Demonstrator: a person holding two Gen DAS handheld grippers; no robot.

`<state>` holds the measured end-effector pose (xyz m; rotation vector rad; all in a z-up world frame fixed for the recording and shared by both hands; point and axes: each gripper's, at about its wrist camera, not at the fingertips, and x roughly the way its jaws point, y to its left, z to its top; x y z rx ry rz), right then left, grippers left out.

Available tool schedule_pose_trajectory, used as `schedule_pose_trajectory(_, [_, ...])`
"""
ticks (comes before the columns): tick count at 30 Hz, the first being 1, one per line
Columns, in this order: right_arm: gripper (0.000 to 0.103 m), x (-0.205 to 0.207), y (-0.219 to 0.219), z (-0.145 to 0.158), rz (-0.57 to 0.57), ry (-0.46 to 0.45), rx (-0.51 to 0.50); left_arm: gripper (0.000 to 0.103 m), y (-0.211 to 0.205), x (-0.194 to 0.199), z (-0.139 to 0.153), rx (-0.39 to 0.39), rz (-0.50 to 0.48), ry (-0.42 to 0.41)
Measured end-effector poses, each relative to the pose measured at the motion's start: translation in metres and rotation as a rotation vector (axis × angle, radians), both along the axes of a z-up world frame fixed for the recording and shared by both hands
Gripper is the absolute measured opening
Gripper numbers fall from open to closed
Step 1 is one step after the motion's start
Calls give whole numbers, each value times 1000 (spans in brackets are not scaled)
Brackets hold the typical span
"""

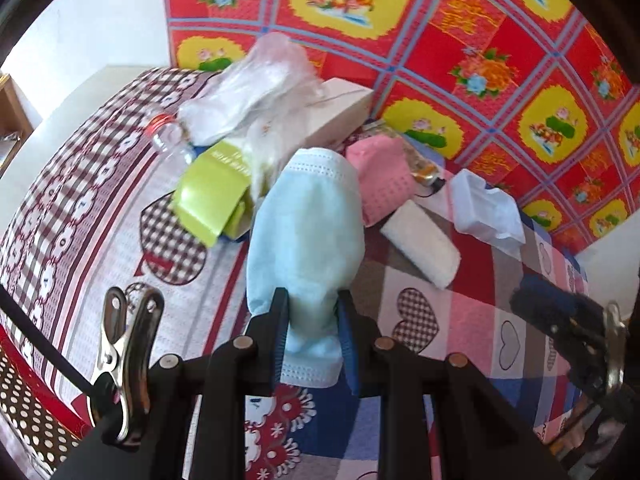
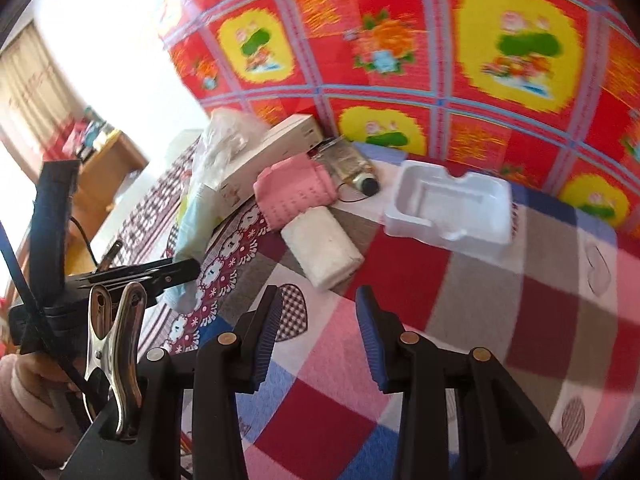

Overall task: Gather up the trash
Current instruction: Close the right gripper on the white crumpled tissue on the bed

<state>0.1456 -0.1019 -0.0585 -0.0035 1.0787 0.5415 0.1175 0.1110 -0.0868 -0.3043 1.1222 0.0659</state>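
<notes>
Bed (image 1: 460, 300) with a patchwork quilt of checks and hearts, backed by a red and yellow floral blanket (image 1: 480, 40); trash lies piled where the quilt meets it.

Left tool (image 1: 312, 320) is pinching a light blue face mask (image 1: 304, 232) by its lower end, and the mask hangs above the quilt, just in front of the pile. Right tool (image 2: 316, 320) is spread with nothing between its pads, held over bare quilt, near side of the white foam tray (image 2: 448, 204).

Landmark: pink mask (image 1: 380, 176).
- white wrapped block (image 1: 420, 240) touching its near edge
- foam tray beyond the block, away from the pile
- cardboard box (image 1: 340, 112) behind it, crumpled clear plastic bag (image 1: 256, 84) on top of the box
- lime green packet (image 1: 212, 196) on the far side of the blue mask from it
- clear plastic bottle with an orange neck ring (image 1: 168, 136) beyond the green packet
- small dark-capped item with a thin cord (image 2: 368, 184) behind it, too blurred to name

Step judged: one piece picked, being carried off; most trash not yet collected. No bin or bag for it shows. Next move likely calls for the right tool to drop onto the block or tray and close.

Writing: pale print on the green packet, not readable. No brand legible.
</notes>
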Motion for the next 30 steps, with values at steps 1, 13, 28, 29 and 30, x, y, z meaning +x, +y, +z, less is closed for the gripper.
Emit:
schedule_pose_trajectory(1, [39,4,5,-3,19,1,-9,25,2,-2,-1,-2,5,2])
schedule_pose_trajectory(13, [64,39,45,-40,133,8,-129,25,8,-13,-10,-21,11,15])
schedule_pose_trajectory(28, [65,62,73,-69,190,21,-221,25,9,-7,-17,-33,-13,27])
schedule_pose_trajectory(29, [65,63,73,-70,183,30,-220,25,9,-7,-17,-33,-15,27])
schedule_pose_trajectory(30, [65,63,75,-71,180,26,-217,25,10,-6,-17,-33,-19,28])
